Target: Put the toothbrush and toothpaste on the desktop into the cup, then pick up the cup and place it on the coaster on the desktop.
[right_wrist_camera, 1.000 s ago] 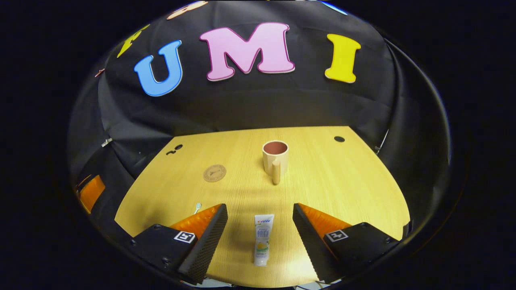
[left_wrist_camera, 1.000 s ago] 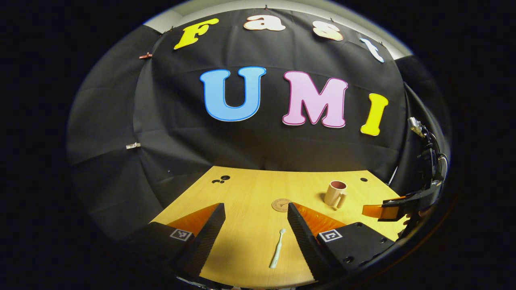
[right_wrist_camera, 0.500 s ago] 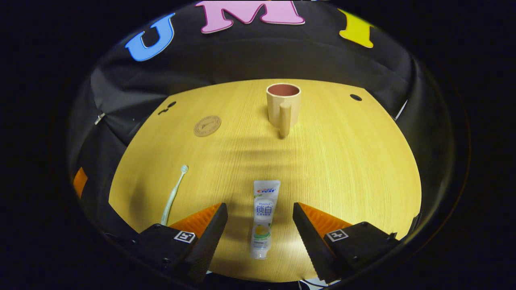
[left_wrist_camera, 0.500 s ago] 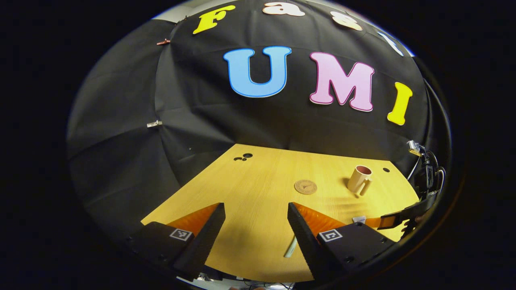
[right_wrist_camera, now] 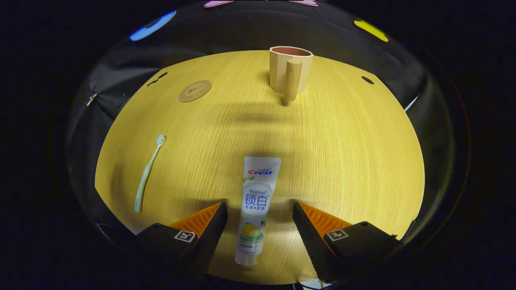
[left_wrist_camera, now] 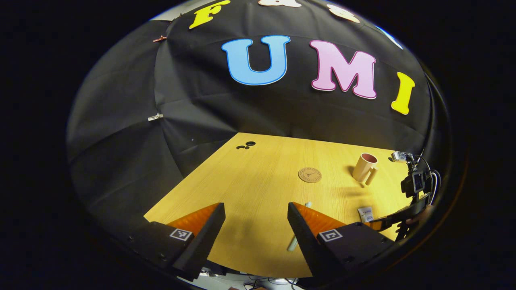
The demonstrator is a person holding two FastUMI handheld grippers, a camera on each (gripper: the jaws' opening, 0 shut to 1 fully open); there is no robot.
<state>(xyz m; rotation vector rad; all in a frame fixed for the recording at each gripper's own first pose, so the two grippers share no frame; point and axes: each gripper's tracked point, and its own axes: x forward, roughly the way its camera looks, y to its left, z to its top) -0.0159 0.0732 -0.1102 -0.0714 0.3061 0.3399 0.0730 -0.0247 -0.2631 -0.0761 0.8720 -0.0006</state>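
Right claw [right_wrist_camera: 260,219] open, straddling the toothpaste tube [right_wrist_camera: 256,205] lying bottom centre on the surface [right_wrist_camera: 342,153]. Lower squarely, pinch mid-tube. Left claw [left_wrist_camera: 256,219] open; toothbrush [right_wrist_camera: 148,174] lies at left, cup [right_wrist_camera: 289,72] top centre.

The left gripper view sits high off the desktop's [left_wrist_camera: 250,181] near-left corner, looking across it toward the booth wall. The right gripper view hangs low and close, tilted down at the desktop [right_wrist_camera: 342,153] ahead of its fingers. Both share the cup [left_wrist_camera: 364,167] [right_wrist_camera: 288,72], coaster [left_wrist_camera: 310,175] [right_wrist_camera: 195,90] and toothbrush [right_wrist_camera: 148,174].
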